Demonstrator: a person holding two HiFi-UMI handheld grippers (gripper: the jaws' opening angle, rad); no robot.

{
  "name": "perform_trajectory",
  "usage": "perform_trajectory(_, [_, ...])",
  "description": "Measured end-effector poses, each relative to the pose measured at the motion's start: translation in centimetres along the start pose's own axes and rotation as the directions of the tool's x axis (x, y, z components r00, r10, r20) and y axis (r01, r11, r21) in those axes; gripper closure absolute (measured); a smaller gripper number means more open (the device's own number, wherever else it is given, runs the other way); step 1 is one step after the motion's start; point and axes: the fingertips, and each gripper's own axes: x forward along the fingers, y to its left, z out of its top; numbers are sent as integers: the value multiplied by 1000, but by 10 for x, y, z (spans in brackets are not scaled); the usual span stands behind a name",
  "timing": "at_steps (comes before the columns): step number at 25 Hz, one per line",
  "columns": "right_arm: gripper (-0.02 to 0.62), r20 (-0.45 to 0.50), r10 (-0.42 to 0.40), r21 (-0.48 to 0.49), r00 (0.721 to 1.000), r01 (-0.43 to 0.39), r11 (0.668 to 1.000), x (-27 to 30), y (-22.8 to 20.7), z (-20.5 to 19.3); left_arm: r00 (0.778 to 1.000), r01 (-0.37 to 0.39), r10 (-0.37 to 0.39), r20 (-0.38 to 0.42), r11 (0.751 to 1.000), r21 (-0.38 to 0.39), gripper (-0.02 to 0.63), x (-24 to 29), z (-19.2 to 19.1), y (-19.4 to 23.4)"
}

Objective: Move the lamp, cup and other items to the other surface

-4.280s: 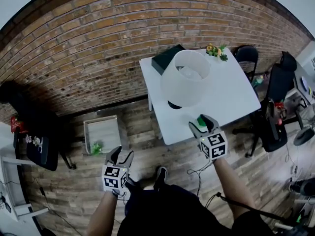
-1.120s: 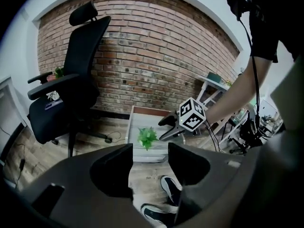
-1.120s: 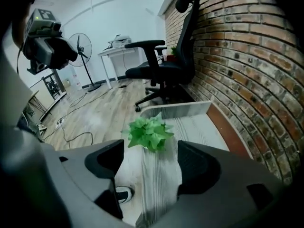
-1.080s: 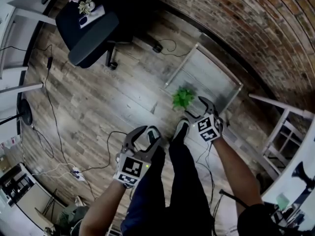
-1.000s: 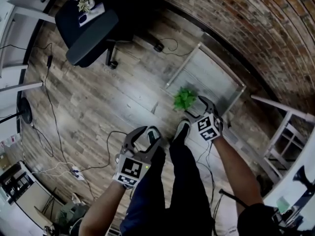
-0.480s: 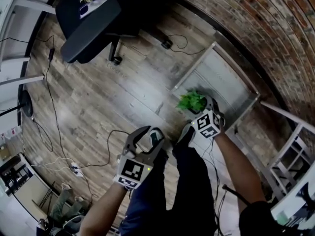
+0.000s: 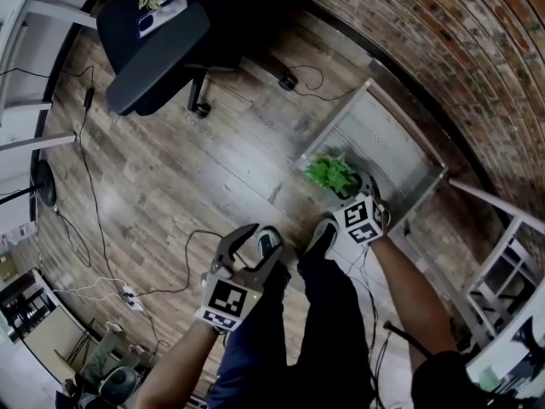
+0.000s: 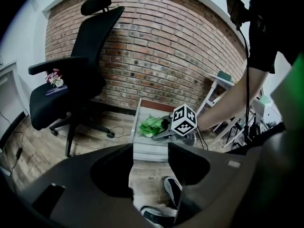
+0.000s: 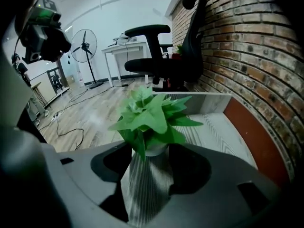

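Observation:
A small green plant [image 7: 332, 173] in a white pot [image 9: 154, 148] stands on a low grey table [image 7: 387, 139] by the brick wall. My right gripper [image 7: 355, 187] reaches down to it. Its jaws have just been closing, and the pot sits between their tips [image 9: 151, 148]. The pot is close against the right-hand jaw, and leaves hang over the narrow gap on the other side. The left gripper view shows that gripper [image 8: 164, 127] beside the plant [image 8: 152, 126]. My left gripper [image 7: 251, 241] hangs open and empty above the floor by my shoes.
A black office chair [image 7: 153, 24] with a few small items on its seat stands to the far left. Cables [image 7: 94, 220] and a power strip [image 7: 128, 296] lie on the wooden floor. White frame legs [image 7: 502, 254] stand at the right. A fan [image 9: 85, 46] and a white desk [image 9: 126, 49] are farther off.
My right gripper has dropped and moved forward, so its jaws now reach the plant's pot. My left gripper has sunk a little.

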Motion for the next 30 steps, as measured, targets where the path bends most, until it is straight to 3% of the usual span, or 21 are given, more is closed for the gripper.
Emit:
perform_trajectory(8, [334,18,-9,7,1000,8,1000,0,-2,-2,1000,2,-2,0,1000,1,383,6,-7,-5])
perform_trajectory(11, [288,38,-7,5,999,6,1000,4,-1,4,1000,5,-5,4,1000,3,383,7,-9,-5])
perform_trajectory(19, [316,49,-28,0,998,28,1000,1,-4,13,1000,-7,7,-6,1000,-12,383,-1,-10,-3])
perform_trajectory(24, [315,42,-35,28,999,34,999,-35,-3,32,1000,2,-2,-3,1000,10,385,-20,16,-11])
perform_trajectory(30, [314,71,-55,99,996,48,994,-124,-6,71,1000,13,-14,12,998,61,387,-62,80,-44])
